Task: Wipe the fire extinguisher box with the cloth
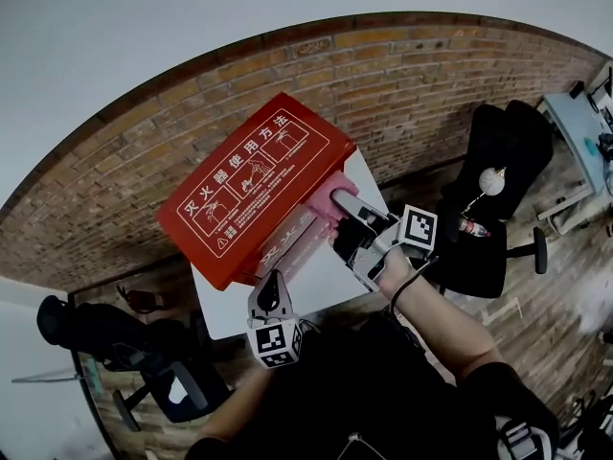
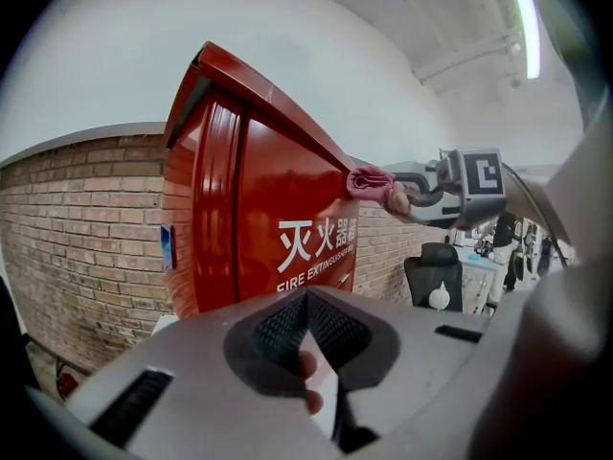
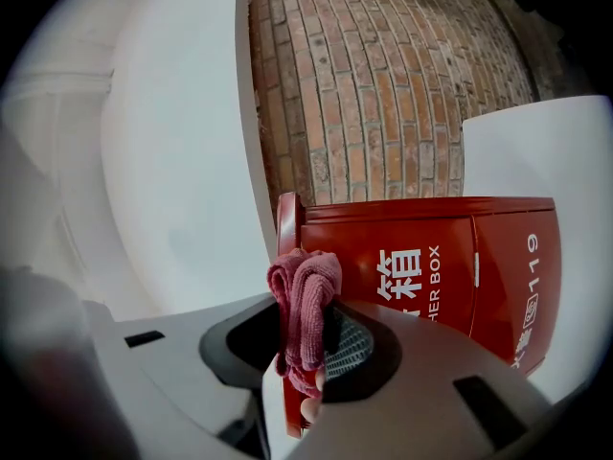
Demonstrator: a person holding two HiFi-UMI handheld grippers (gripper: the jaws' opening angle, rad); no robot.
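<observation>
Showing one red metal fire extinguisher box (image 1: 251, 182), one folded pink cloth (image 1: 330, 202), two hand-held grippers and two black office chairs; the box stands on a small white table (image 1: 321, 281), its top face printed with white diagrams and characters, its front face lettered in white.

Behind the box rises a red-brown brick wall (image 1: 402, 75), with plain white wall (image 1: 192, 27) above it; around the table lies a wooden plank floor (image 1: 556, 286). One office chair (image 1: 498, 199) stands well to the right of the box, the other (image 1: 115, 338) to its lower left; a pale desk (image 1: 579, 127) shows at the far right, beyond the first chair.

The right gripper (image 1: 356, 220) reaches to the right end of the box with its jaws clamped on the cloth; the cloth bunches out past the jaw tips and touches the box at its upper front edge, near the right corner. The right hand (image 1: 395, 268) grips the handle behind the marker cube; the forearm is bare and slants in from the lower right, with a dark sleeve above the elbow.

The left gripper (image 1: 271, 300) hangs in front of the box, over the near edge of the table and apart from the box; its jaws point toward the front face, drawn together at the tips with nothing between them.
</observation>
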